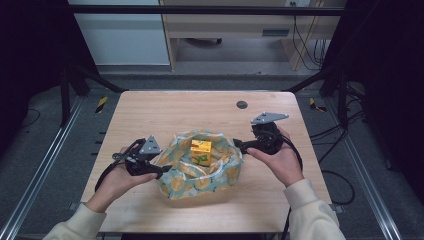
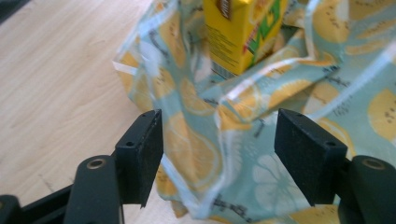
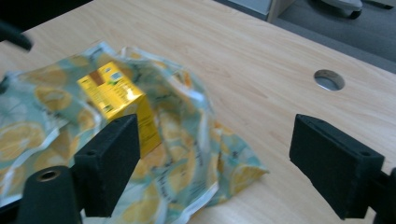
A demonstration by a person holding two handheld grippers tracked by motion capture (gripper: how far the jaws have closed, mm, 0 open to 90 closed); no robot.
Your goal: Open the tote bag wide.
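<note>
The lemon-print bag (image 1: 200, 172) is seen near the middle of the bench (image 1: 150, 110), a little toward the person's side, its mouth open upward and a yellow carton (image 1: 201, 151) standing upright inside it. In the left gripper view the carton (image 2: 243, 32) rises above crumpled folds of the bag (image 2: 219, 135), and a fold of the rim lies between the spread jaws without being pinched. The left gripper (image 1: 162, 169) is held at the bag's left edge in the high view, and the right gripper (image 1: 240, 146) is held at its right edge. In the right gripper view the jaws are spread wide as well; the bag (image 3: 177, 154) lies toward the left jaw, the carton (image 3: 116, 102) shows partly behind that jaw, and bare bench is seen between the jaws. A round cable hole (image 1: 242, 104) is set into the bench farther back, well apart from the bag. The work appears to be the handling of the bag's rim from both sides, with neither side yet gripped. From here, the thin cloth could be missed or caught by only one layer on the left, so that it slips out when lifted. On the right, where no cloth sits between the jaws, they could close on nothing. An uneven pull could also tip the carton over inside the limp bag.
</note>
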